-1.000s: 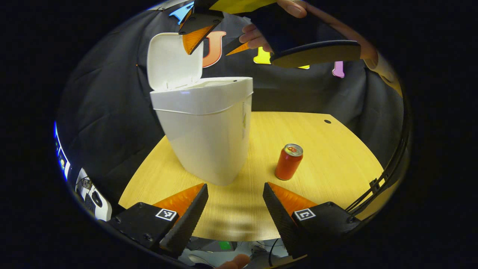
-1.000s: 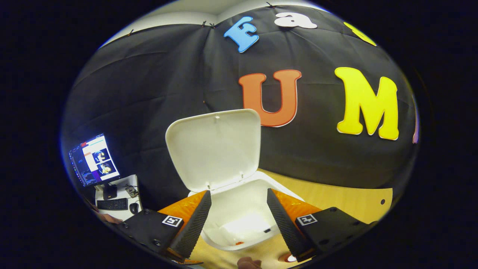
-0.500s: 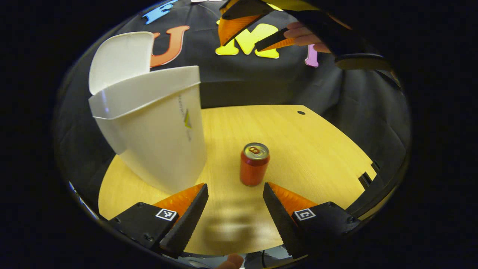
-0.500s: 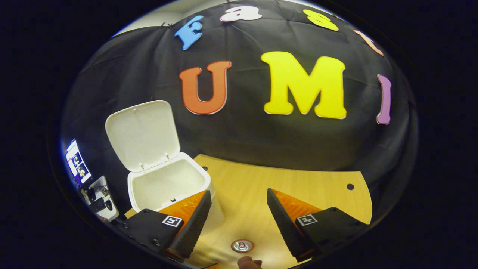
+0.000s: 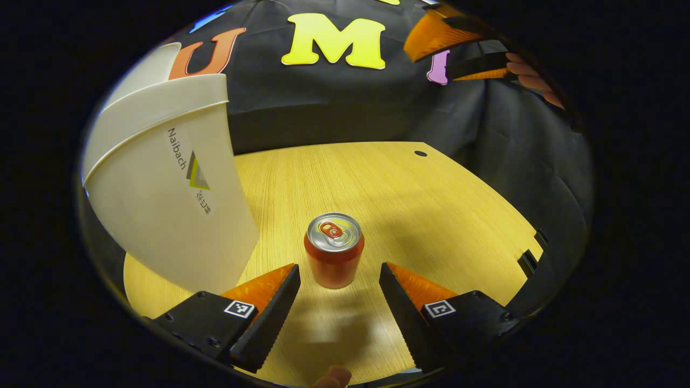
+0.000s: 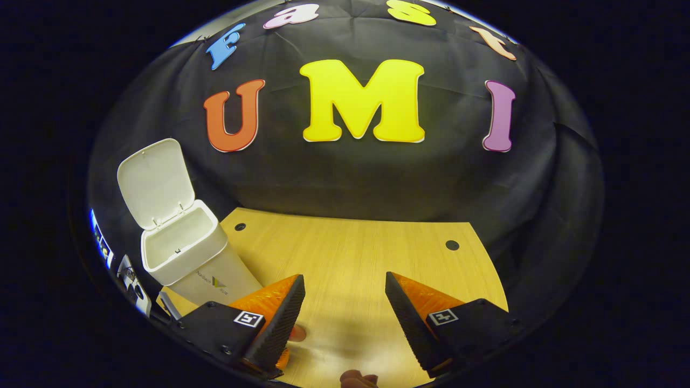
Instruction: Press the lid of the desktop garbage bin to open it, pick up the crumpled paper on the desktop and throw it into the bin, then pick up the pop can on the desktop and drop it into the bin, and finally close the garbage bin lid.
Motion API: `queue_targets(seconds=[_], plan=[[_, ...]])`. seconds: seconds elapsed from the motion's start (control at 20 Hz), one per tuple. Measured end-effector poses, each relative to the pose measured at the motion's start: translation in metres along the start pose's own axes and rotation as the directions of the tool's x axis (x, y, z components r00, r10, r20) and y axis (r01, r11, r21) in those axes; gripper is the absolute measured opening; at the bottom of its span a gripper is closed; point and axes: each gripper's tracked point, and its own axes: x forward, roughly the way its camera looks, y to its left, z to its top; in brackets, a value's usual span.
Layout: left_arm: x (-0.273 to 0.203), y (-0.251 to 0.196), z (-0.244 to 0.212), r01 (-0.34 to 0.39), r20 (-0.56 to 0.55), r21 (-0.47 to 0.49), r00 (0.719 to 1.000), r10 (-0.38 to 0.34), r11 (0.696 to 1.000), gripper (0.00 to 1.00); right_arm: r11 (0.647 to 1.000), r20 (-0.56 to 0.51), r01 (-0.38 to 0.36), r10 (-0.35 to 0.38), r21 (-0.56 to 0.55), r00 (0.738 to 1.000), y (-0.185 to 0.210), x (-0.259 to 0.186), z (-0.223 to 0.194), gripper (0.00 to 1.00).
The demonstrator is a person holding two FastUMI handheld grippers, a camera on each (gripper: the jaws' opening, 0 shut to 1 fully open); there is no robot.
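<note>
A red pop can (image 5: 334, 250) stands upright on the wooden table (image 5: 420, 205), just ahead of my left gripper (image 5: 339, 302). That gripper is open, and the can lines up with the gap between its fingers without touching them. The white bin (image 5: 161, 199) stands close on the can's left. My right gripper (image 5: 427, 59) hangs high at the back right, held by a hand (image 5: 531, 81). In the right gripper view, the bin (image 6: 178, 248) stands at the left with its lid (image 6: 156, 180) raised. My right gripper (image 6: 342, 312) is open and empty above the table, and a sliver of the can (image 6: 296, 333) peeks past one finger.
Black cloth walls close off the back and right of the table (image 6: 350, 253). Small round holes (image 6: 452, 245) mark the tabletop's far corners. A side desk with equipment (image 6: 129, 283) stands beyond the bin at the left edge.
My left gripper swung right and moved in toward the can, which now sits just before its fingers. My right gripper drew back from above the bin, to the right.
</note>
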Motion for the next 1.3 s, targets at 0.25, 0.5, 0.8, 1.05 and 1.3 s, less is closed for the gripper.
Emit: queue_targets(seconds=[0.25, 0.5, 0.8, 1.05, 1.3], plan=[[0.028, 0.003, -0.005, 0.008, -0.032, -0.011, 0.999, -0.009, 1.0, 0.98, 0.999, -0.029, 0.05, -0.05, 0.02, 0.998, -0.03, 0.0, -0.015, 0.95], [0.056, 0.007, -0.008, 0.01, -0.059, -0.014, 0.998, -0.011, 1.0, 0.98, 0.998, -0.07, 0.064, -0.064, -0.003, 0.995, -0.045, 0.002, -0.033, 0.95], [0.073, 0.009, -0.012, -0.002, -0.096, 0.001, 0.995, 0.002, 1.0, 0.98, 0.997, -0.106, 0.08, -0.077, 0.019, 0.991, -0.055, 0.011, -0.044, 0.94], [0.074, -0.002, -0.017, 0.029, -0.137, -0.004, 0.99, -0.03, 1.0, 0.9, 0.996, -0.12, 0.083, -0.078, 0.034, 0.99, -0.061, 0.008, -0.053, 0.95], [0.061, -0.016, -0.006, 0.044, -0.121, 0.011, 0.992, -0.043, 0.999, 0.86, 0.994, -0.14, 0.089, -0.079, 0.063, 0.987, -0.072, 0.002, -0.067, 0.95]])
